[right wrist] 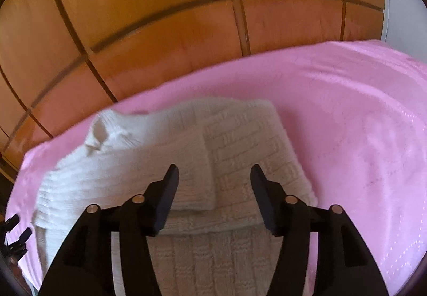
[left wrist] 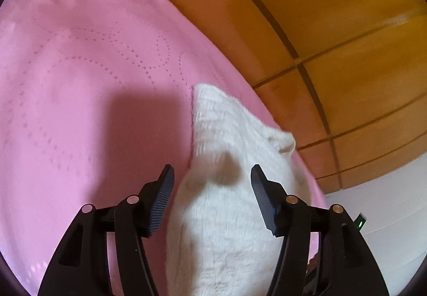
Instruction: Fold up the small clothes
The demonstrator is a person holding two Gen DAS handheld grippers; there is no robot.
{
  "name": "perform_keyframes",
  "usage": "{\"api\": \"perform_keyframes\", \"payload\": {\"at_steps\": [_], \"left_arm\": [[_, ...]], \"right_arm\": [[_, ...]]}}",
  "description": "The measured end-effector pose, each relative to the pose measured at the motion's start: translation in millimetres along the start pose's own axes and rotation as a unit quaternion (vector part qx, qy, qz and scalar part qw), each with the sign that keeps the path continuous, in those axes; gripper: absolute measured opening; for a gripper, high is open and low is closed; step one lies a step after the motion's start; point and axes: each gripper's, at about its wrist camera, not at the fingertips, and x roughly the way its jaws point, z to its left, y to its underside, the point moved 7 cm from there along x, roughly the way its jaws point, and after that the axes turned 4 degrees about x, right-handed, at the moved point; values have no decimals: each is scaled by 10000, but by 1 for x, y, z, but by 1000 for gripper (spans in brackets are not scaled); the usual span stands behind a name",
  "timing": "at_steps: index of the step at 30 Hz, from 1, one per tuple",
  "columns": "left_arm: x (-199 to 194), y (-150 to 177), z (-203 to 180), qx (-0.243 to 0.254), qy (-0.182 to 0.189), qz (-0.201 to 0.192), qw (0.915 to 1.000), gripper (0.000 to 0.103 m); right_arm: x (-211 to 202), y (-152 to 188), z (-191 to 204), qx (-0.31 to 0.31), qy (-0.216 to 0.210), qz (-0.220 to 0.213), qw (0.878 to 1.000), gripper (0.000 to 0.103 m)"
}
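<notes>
A small cream knitted sweater (right wrist: 234, 141) lies partly folded on a pink bedspread (right wrist: 347, 114), with a sleeve laid across its body and the collar at the left. It also shows in the left wrist view (left wrist: 221, 189), running under the fingers. My left gripper (left wrist: 212, 172) is open, hovering just over the sweater's edge, holding nothing. My right gripper (right wrist: 214, 172) is open above the folded part, holding nothing. The left gripper's tips (right wrist: 16, 232) peek in at the far left of the right wrist view.
The pink bedspread (left wrist: 80, 82) has a dotted stitched pattern. A wooden panelled wardrobe (right wrist: 173, 16) stands close behind the bed's edge and shows in the left wrist view (left wrist: 333, 29). A white wall (left wrist: 387, 202) is at the right.
</notes>
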Motion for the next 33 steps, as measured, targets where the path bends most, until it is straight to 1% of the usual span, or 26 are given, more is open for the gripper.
{"api": "perform_keyframes", "payload": {"at_steps": [2, 4, 6, 8, 10, 11, 12, 13, 14, 15, 17, 18, 19, 20, 21, 22, 23, 24, 26, 27, 28, 29, 30, 31, 32, 33], "left_arm": [[13, -9, 4, -222, 153, 207, 9994, 58], [27, -16, 7, -335, 197, 337, 9987, 58], [42, -17, 7, -373, 283, 528, 9975, 58], [53, -17, 9, -413, 267, 666, 9966, 58], [63, -15, 6, -352, 309, 822, 9955, 57], [66, -13, 5, -271, 242, 853, 9957, 52], [68, -12, 5, -162, 117, 856, 9961, 37], [69, -12, 4, -62, 23, 821, 9966, 22], [67, -12, 3, 36, -73, 734, 9973, 18], [61, -14, 0, 148, -154, 554, 9982, 12], [43, -18, -16, 593, -194, 158, 9979, 11], [36, -17, -21, 831, -319, 47, 9960, 10], [32, -14, -25, 1109, -540, 8, 9924, 9], [34, -10, -25, 1306, -779, 66, 9883, 9], [40, -2, -19, 1518, -1124, 232, 9817, 6], [46, 4, -15, 1623, -1344, 350, 9769, 6], [50, 9, -11, 1687, -1480, 402, 9737, 6], [51, 10, -12, 1718, -1524, 385, 9725, 6], [40, 8, -13, 1694, -1586, 249, 9724, 7], [33, 5, -17, 1636, -1585, 119, 9736, 9], [29, 3, -21, 1637, -1560, 27, 9741, 15], [22, 0, -29, 1689, -1517, -121, 9738, 20], [18, -3, -37, 1781, -1466, -249, 9727, 31], [16, -5, -44, 1861, -1410, -329, 9718, 39], [16, -8, -50, 1935, -1345, -379, 9711, 42], [17, -10, -57, 2008, -1299, -395, 9702, 46]], "right_arm": [[-1, 0, 5, -61, -103, 39, 9999, 62], [5, 2, 8, -78, -118, 128, 9998, 62], [15, 3, 4, 7, -74, 267, 9996, 62], [26, 6, 0, 104, -76, 439, 9990, 61], [36, 10, -2, 107, -101, 606, 9981, 52], [37, 11, -2, 73, -98, 601, 9981, 48], [39, 11, 0, 3, -121, 626, 9980, 32], [39, 10, 3, -68, -163, 655, 9977, 6], [37, 9, 7, -126, -197, 663, 9975, 5], [29, 6, 13, -246, -231, 585, 9977, 5], [14, 3, 23, -491, -346, 414, 9973, 5], [8, 4, 25, -603, -313, 370, 9970, 5], [6, 6, 24, -625, -277, 369, 9970, 5], [7, 9, 20, -612, -219, 417, 9970, 5], [14, 15, 14, -616, -71, 523, 9967, 5], [21, 20, 9, -612, 40, 608, 9963, 5], [27, 24, 5, -566, 75, 672, 9961, 5], [29, 25, 3, -520, 59, 650, 9965, 6], [25, 20, 4, -452, 107, 553, 9974, 12], [23, 16, 4, -413, 180, 495, 9978, 28], [20, 14, 6, -409, 220, 434, 9980, 36], [15, 10, 8, -424, 241, 315, 9983, 39], [6, 5, 15, -485, 184, 157, 9985, 39], [0, 1, 23, -533, 86, 48, 9985, 40], [-3, -1, 30, -570, -11, -12, 9984, 48], [-6, -2, 41, -651, -146, -70, 9977, 56]]}}
